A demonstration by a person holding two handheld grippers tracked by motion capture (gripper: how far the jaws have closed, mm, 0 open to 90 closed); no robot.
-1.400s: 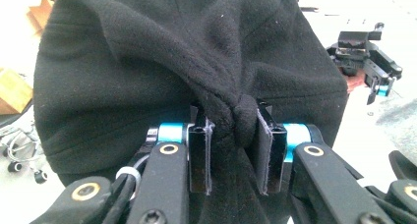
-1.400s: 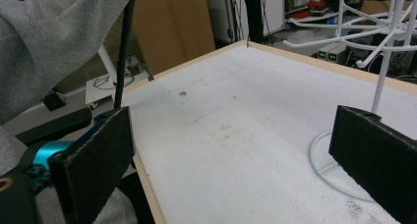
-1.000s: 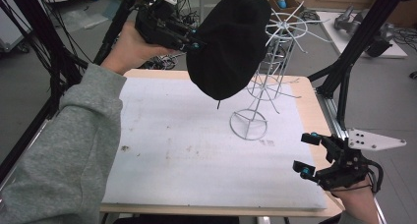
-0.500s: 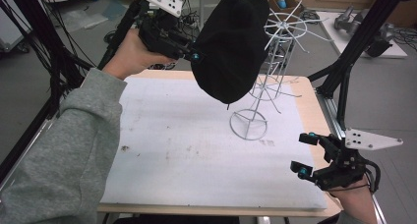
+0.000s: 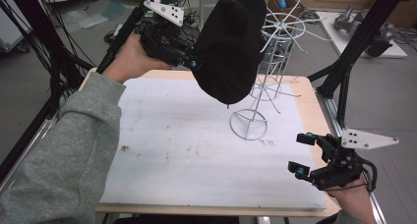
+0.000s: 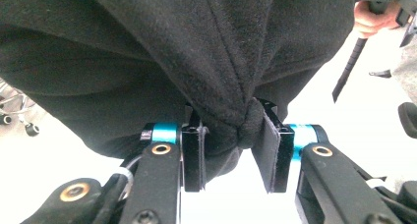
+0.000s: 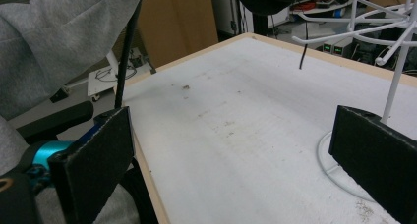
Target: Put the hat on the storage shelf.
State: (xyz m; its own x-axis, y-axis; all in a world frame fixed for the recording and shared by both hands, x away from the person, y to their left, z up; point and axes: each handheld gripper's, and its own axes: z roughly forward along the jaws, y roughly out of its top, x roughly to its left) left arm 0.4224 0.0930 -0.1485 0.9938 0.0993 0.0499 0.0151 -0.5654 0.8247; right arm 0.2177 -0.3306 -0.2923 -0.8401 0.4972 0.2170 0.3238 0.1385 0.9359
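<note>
**Hat held up beside rack**

Left gripper (image 5: 193,62) raised over the table's (image 5: 196,150) far edge, its jaws just easing apart – a fold of black hat (image 5: 231,47) still pinched between the pads. Hat hangs against the white wire rack (image 5: 268,76). Right gripper (image 5: 301,155) low at the near right corner – jaws wide, empty.

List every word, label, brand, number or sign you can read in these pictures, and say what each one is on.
None can be read.
black hat: no tag or print shows.
white wire rack: bare wire.
grey plate on the right claw: dots, no writing.
small bottle in the far box: label too small to read.
</note>
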